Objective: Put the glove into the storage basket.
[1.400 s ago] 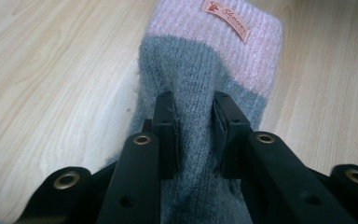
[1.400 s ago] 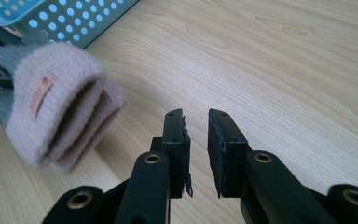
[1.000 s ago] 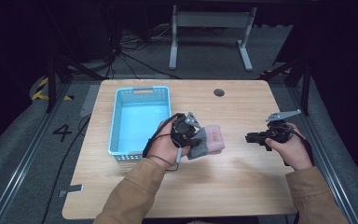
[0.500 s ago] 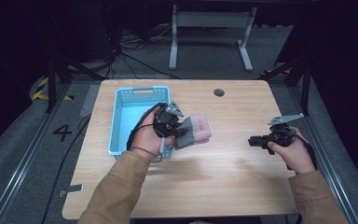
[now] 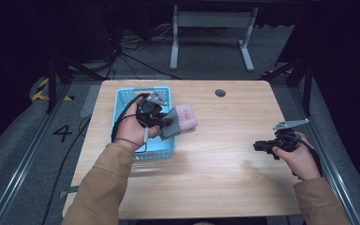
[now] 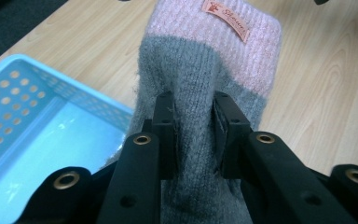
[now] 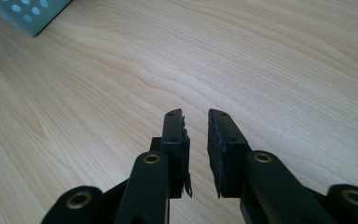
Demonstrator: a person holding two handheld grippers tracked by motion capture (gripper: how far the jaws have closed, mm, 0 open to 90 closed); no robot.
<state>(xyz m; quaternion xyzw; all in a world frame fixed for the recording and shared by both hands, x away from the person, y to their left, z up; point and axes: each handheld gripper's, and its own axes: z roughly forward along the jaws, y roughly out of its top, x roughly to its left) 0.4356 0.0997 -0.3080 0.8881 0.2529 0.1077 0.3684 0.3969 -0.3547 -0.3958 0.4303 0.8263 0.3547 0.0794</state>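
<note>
A folded knit sock [image 5: 183,118], grey with a pink cuff and a small orange label, hangs in the air at the right rim of the light blue perforated basket [image 5: 122,101]. My left gripper [image 5: 167,123] is shut on its grey part, over the basket's right side. In the left gripper view the jaws pinch the grey knit of the sock [image 6: 209,56], with the left gripper [image 6: 193,105] above the basket [image 6: 37,88] wall and the bare wood. My right gripper [image 5: 258,146] hovers low over the table's right side, open a little, with nothing between its jaws [image 7: 196,114].
The wooden table [image 5: 225,178] has a round cable hole [image 5: 220,93] at the back. A corner of the basket [image 7: 28,14] shows at the top left of the right gripper view. A dark floor with cables and a metal stand lies beyond the table.
My left gripper has carried the sock leftward, from the table's middle to the basket's right rim. The right hand has drawn back to the right and nearer the person.
</note>
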